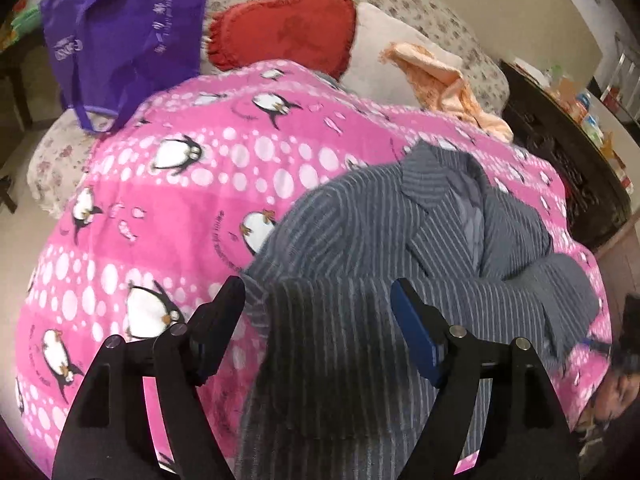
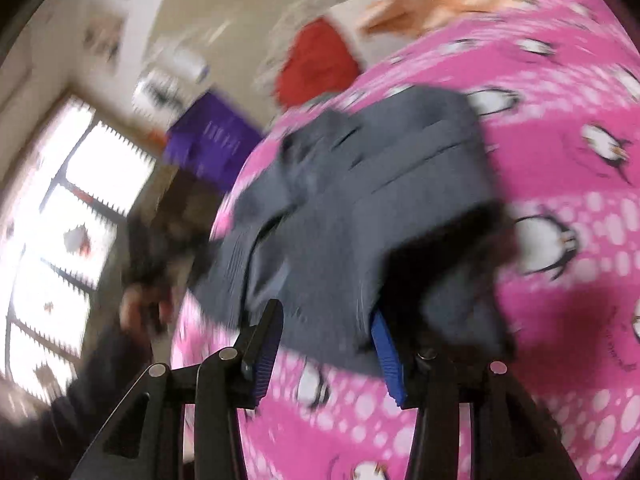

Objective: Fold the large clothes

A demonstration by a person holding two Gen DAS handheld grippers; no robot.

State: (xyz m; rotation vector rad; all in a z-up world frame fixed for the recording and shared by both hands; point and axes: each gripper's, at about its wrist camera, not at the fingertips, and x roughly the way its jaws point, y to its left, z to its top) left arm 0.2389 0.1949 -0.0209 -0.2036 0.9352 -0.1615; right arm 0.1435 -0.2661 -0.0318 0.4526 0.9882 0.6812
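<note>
A grey pinstriped jacket [image 1: 384, 236] lies rumpled on a pink penguin blanket [image 1: 168, 184], collar toward the far side. My left gripper [image 1: 318, 292] is open, its fingers [image 1: 416, 328] wide apart just above the jacket's near hem. In the blurred right wrist view the jacket [image 2: 360, 192] lies on the blanket [image 2: 560, 208]. My right gripper [image 2: 328, 316] is open at the jacket's near edge; a fold of cloth hangs over the right finger [image 2: 388, 356].
A purple bag [image 1: 124, 36], a red cushion [image 1: 288, 28] and an orange cloth [image 1: 444, 80] lie at the bed's far side. A dark cabinet [image 1: 560, 160] stands to the right. A window [image 2: 60, 220] and the other hand [image 2: 152, 280] show on the left.
</note>
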